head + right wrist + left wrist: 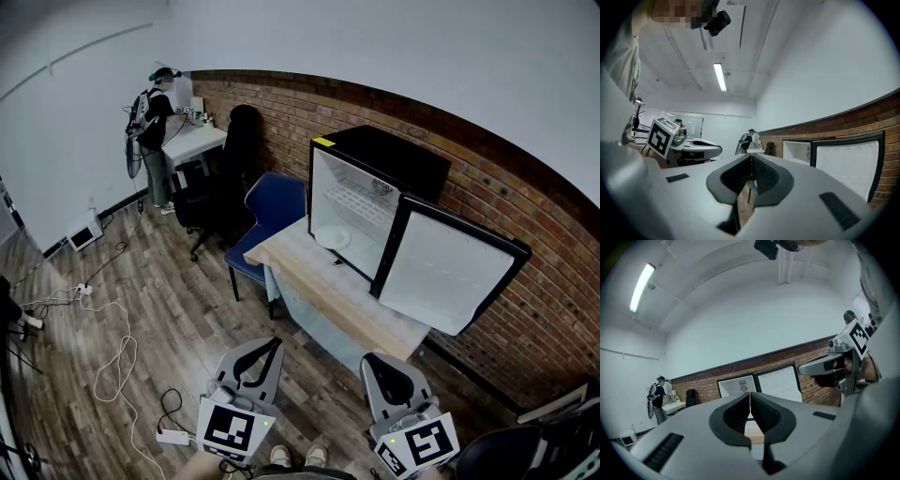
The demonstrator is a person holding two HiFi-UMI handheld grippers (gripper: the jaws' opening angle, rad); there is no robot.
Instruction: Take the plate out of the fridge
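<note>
A small black fridge [375, 187] stands on a wooden table [328, 291] against the brick wall, its door [450, 272] swung open to the right. A white plate [331, 236] lies on the fridge floor near the opening. My left gripper [272, 344] is at the bottom of the head view, well short of the table, its jaws shut with nothing between them. My right gripper [386, 362] is beside it, also shut and empty. In the left gripper view, the fridge [738, 386] and its door [780, 381] show far ahead past the shut left gripper [750, 397].
A blue chair [267, 220] stands at the table's left end, with a black office chair [220, 183] behind it. A person [155, 131] stands at a white desk [192, 142] in the far corner. Cables [112, 361] and a power strip [173, 436] lie on the wooden floor.
</note>
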